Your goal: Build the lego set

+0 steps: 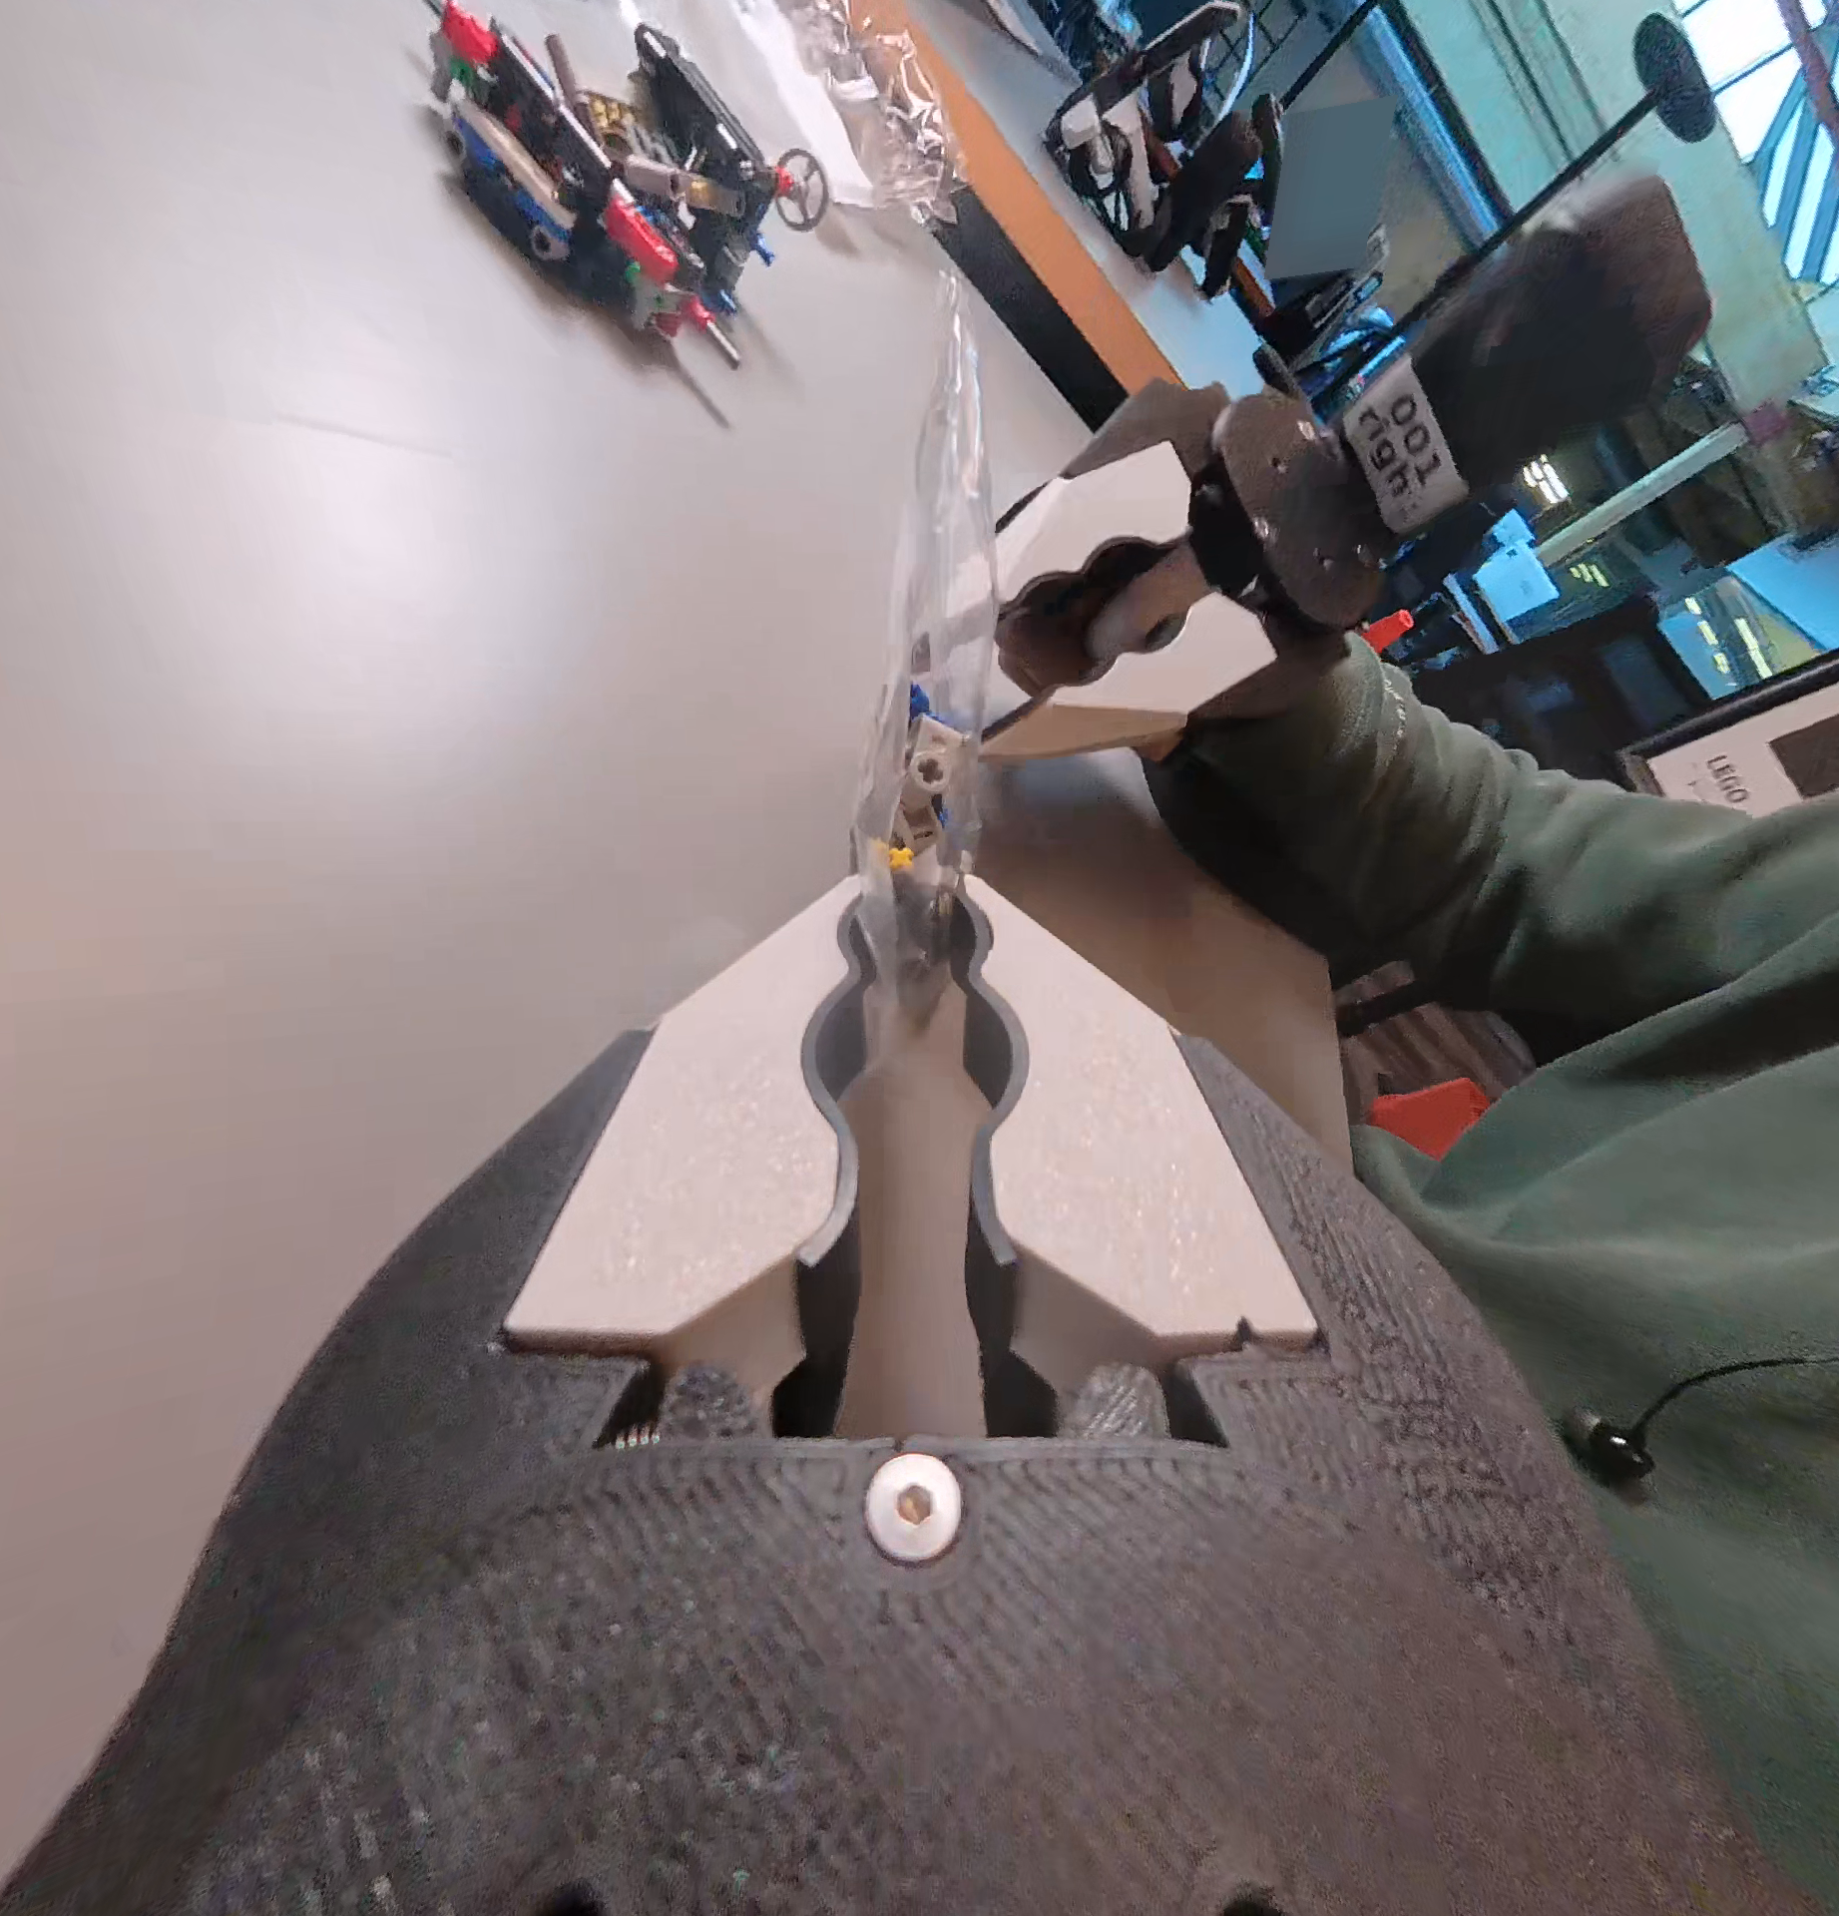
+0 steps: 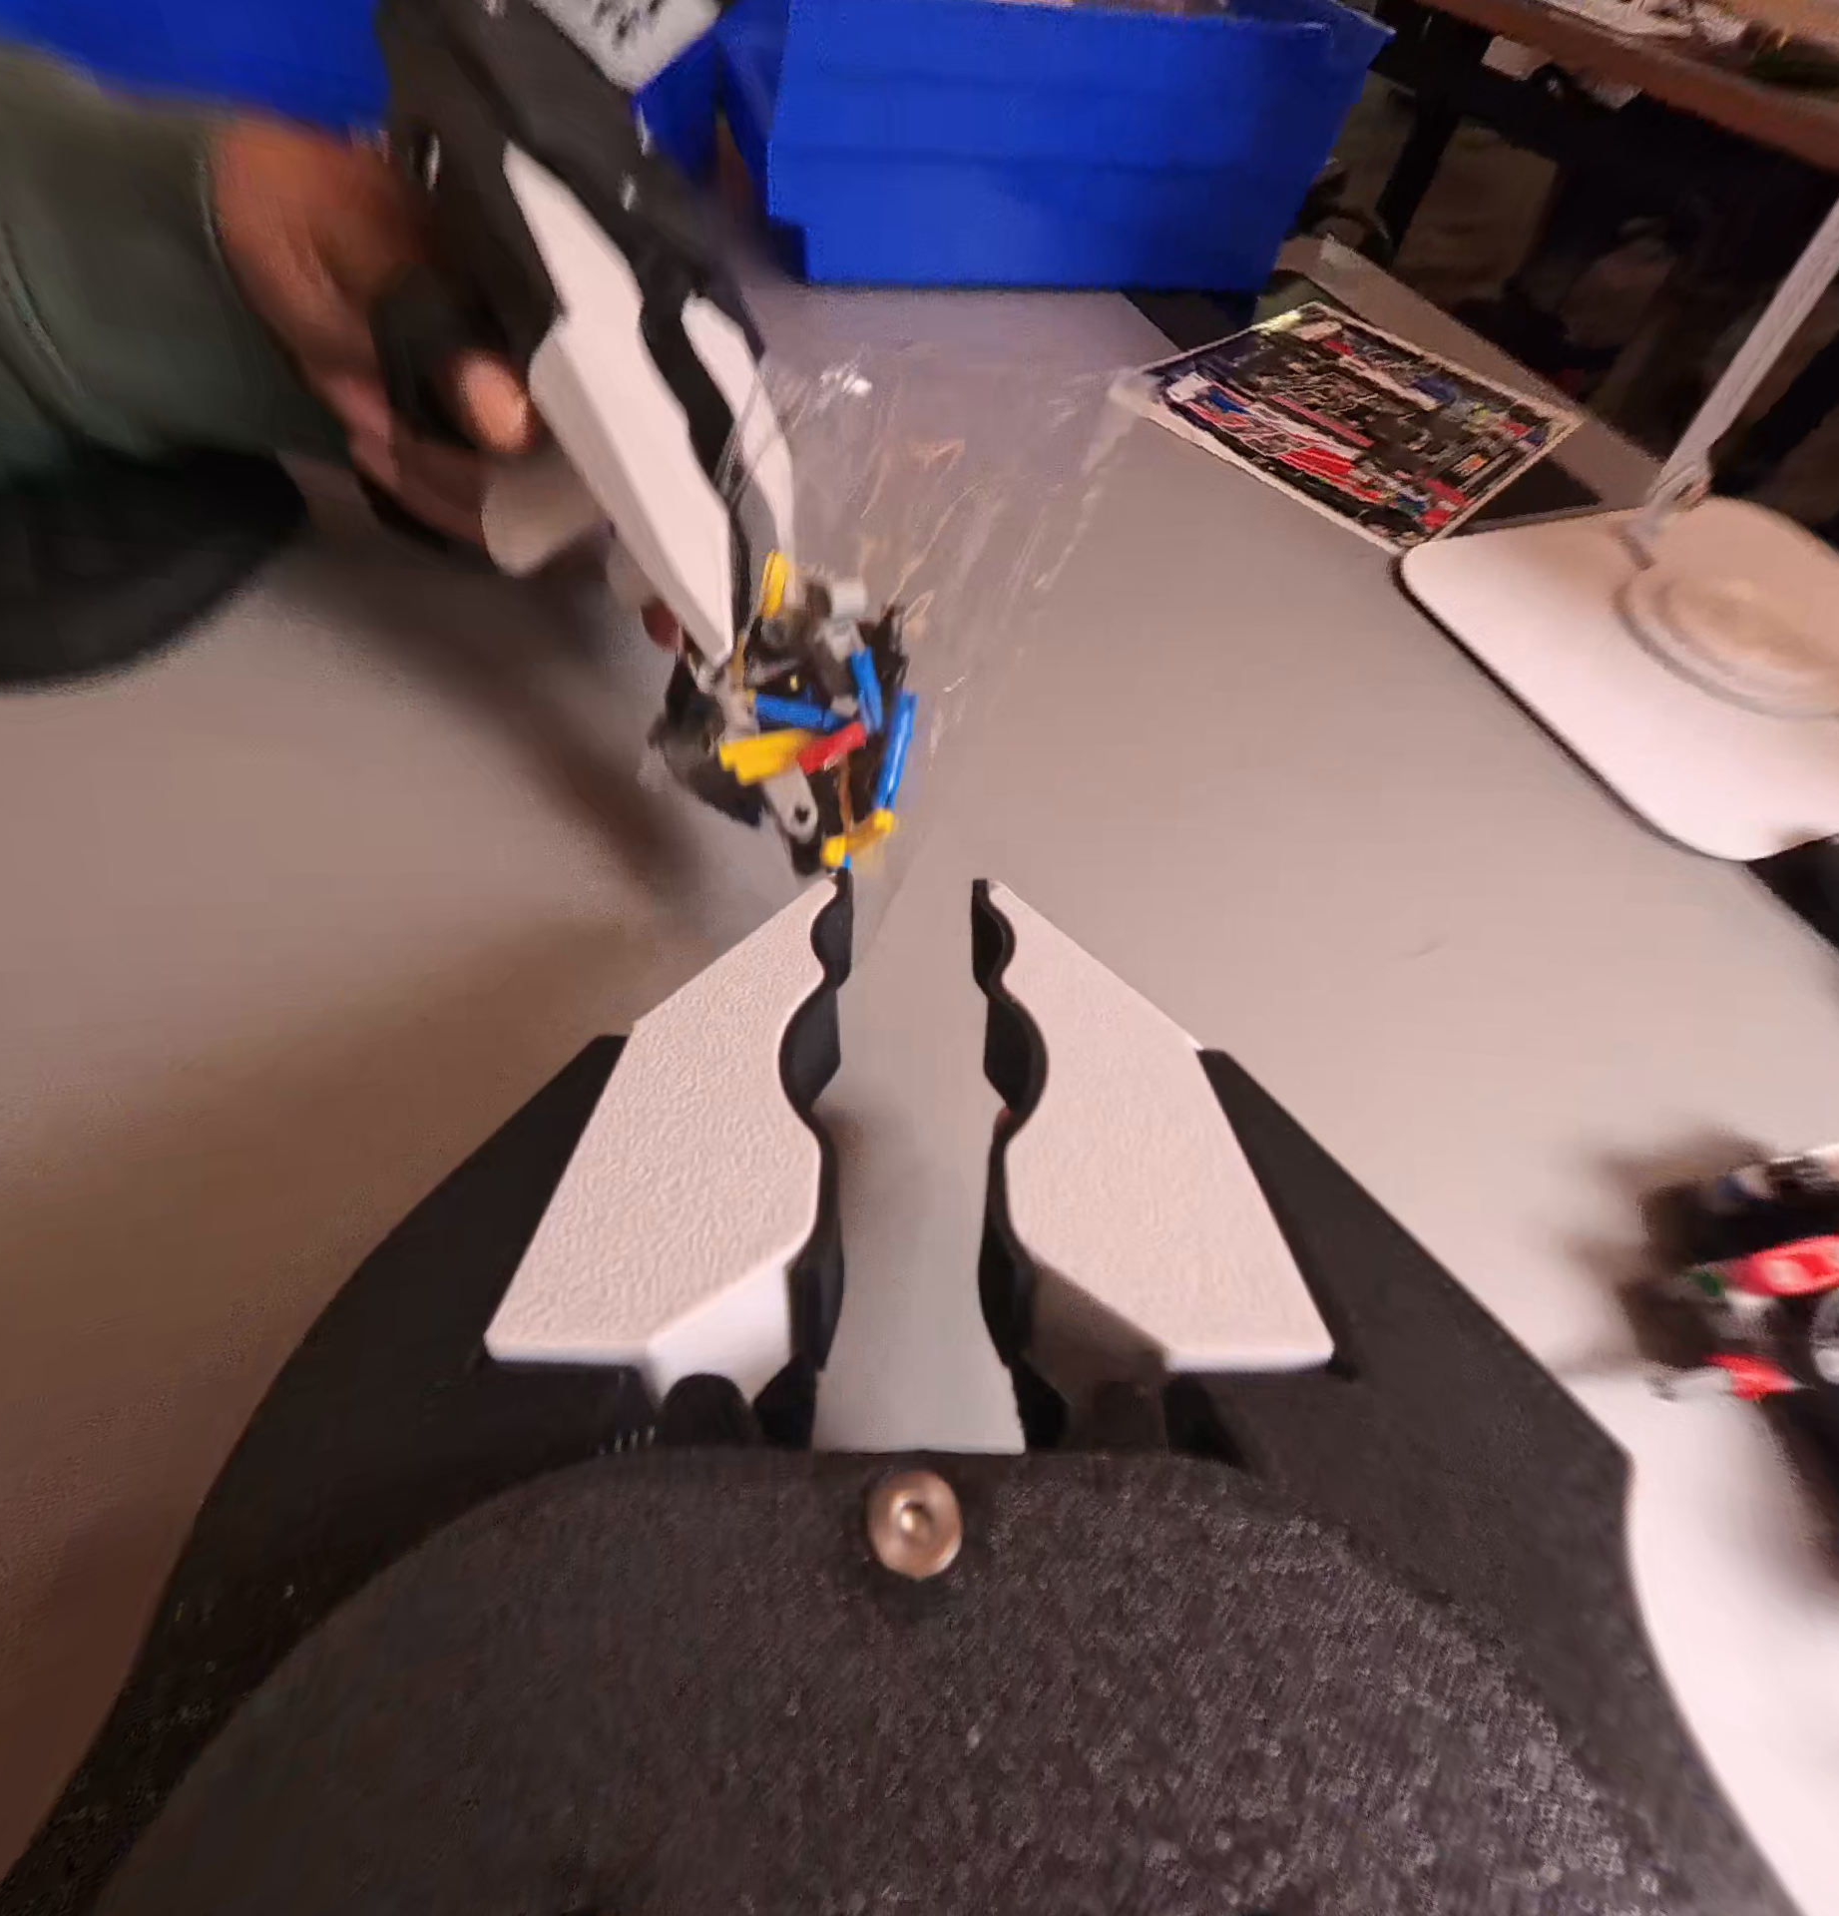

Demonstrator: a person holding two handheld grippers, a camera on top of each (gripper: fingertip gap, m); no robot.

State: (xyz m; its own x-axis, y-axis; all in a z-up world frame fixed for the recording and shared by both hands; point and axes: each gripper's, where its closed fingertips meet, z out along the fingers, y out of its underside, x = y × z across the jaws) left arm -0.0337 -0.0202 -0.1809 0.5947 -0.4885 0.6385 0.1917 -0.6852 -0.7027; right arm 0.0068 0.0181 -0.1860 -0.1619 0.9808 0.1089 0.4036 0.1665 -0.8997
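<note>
Left claw [image 1: 915, 933] was clamped on clear parts bag [image 2: 822, 705] above bench [image 2: 1257, 778]; right claw [image 2: 910, 892] apart beside it.

both wrist views share bag [image 1: 936, 581]

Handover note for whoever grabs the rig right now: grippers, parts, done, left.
Left gripper: shut on the clear bag of small parts, held above the table.
Right gripper: open, empty, its fingers close to the bag's lower end; contact unclear.
Parts: loose pins and pieces sit bunched in the bag's bottom. The half-built model lies on the table away from both grippers. The instruction booklet lies flat on the table by the lamp base.
Done: the model is partly assembled.
Left: probably get the bag open, tip the parts out, then carry on building.
</note>
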